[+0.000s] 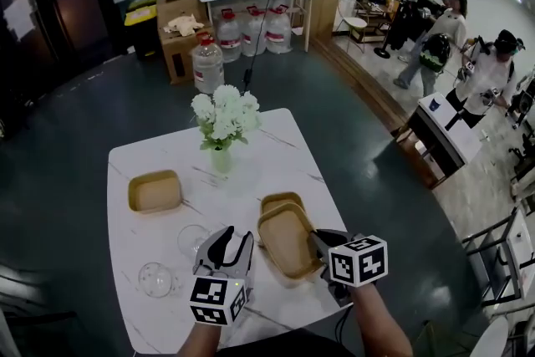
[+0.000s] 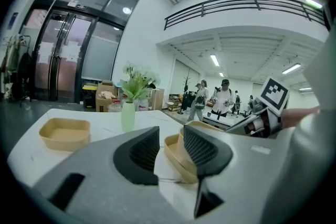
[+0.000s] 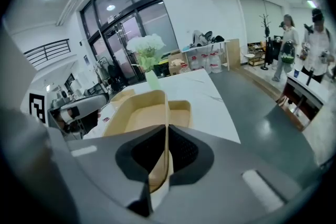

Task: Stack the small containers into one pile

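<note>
Container (image 3: 142, 113) wall between right gripper (image 3: 165, 131) jaws

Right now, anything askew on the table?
Yes: the top container gripped by the right tongs rests tilted on the second container, not nested flush. The third container sits apart at the table's left.

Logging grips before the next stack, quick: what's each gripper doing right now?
Left gripper: open, nothing between its jaws.
Right gripper: shut on the wall of a tan container.

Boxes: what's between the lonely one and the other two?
The flower vase, a little farther back, with bare table before it. The head view shows it.
</note>
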Available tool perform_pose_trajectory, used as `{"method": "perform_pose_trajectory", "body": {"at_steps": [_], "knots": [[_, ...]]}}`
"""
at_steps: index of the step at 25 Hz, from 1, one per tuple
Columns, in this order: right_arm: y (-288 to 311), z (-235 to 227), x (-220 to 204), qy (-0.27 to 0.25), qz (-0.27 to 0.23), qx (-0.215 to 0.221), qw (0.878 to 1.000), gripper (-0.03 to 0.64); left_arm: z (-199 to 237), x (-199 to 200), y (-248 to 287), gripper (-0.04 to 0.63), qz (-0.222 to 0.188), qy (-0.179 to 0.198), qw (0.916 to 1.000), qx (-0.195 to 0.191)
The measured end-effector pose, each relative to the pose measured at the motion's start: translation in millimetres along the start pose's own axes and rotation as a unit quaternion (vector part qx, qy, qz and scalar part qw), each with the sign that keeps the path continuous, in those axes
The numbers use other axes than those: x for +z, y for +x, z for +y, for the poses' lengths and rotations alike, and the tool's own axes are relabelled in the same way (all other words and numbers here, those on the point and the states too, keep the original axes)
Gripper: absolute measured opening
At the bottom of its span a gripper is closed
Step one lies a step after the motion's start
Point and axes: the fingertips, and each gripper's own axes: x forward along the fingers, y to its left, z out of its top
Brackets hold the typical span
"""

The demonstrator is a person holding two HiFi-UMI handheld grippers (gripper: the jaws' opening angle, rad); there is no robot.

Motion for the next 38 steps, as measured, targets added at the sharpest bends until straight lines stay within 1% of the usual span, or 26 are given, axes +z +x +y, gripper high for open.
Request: {"method": "perform_pose_trajectory", "body": {"at_steps": [4, 7, 11, 15, 19, 23, 28, 29, 31, 34, 38], "knots": [[9.8, -18.0, 6.4, 0.064, -0.02, -0.041, 0.997, 0.014, -3.0, -6.2, 17.1, 0.135, 0.022, 0.012, 0.9993, -0.028], [17.3, -25.0, 10.1, 0.102, -0.035, -0.062, 0.992, 0.014, -5.3, -9.2, 28.6, 0.135, 0.031, 0.011, 0.9985, -0.044], [28.4, -31.3, 11.3, 0.131, -0.038, -0.085, 0.987, 0.015, -7.0, -15.3, 41.8, 0.135, 0.042, 0.007, 0.9975, -0.057], [37.7, -29.0, 10.4, 0.149, -0.036, -0.09, 0.984, 0.015, -7.5, -23.3, 51.6, 0.137, 0.05, 0.0, 0.9965, -0.067], [43.9, -32.8, 8.2, 0.137, -0.03, -0.11, 0.984, 0.015, -8.8, -31.1, 56.7, 0.138, 0.06, -0.003, 0.9952, -0.077], [48.7, -33.6, 7.2, 0.13, -0.026, -0.118, 0.984, 0.017, -6.3, -36.4, 59.4, 0.138, 0.067, -0.005, 0.9942, -0.084], [51.8, -33.1, 7.3, 0.106, -0.023, -0.129, 0.986, 0.021, -7.2, -40.0, 60.8, 0.141, 0.071, -0.004, 0.9934, -0.089], [51.9, -33.0, 7.5, 0.099, -0.023, -0.132, 0.986, 0.032, -7.1, -40.1, 60.6, 0.141, 0.071, -0.004, 0.9934, -0.089], [51.0, -31.9, 8.7, 0.082, -0.027, -0.137, 0.987, 0.101, -7.3, -39.9, 59.7, 0.143, 0.071, -0.003, 0.9935, -0.089], [47.8, -30.4, 11.2, 0.067, -0.035, -0.137, 0.988, 0.103, -8.6, -39.9, 58.5, 0.143, 0.072, -0.001, 0.9935, -0.088], [41.2, -32.0, 11.6, 0.063, -0.04, -0.136, 0.988, 0.1, -13.1, -39.5, 55.2, 0.144, 0.073, 0.001, 0.9936, -0.086]]}}
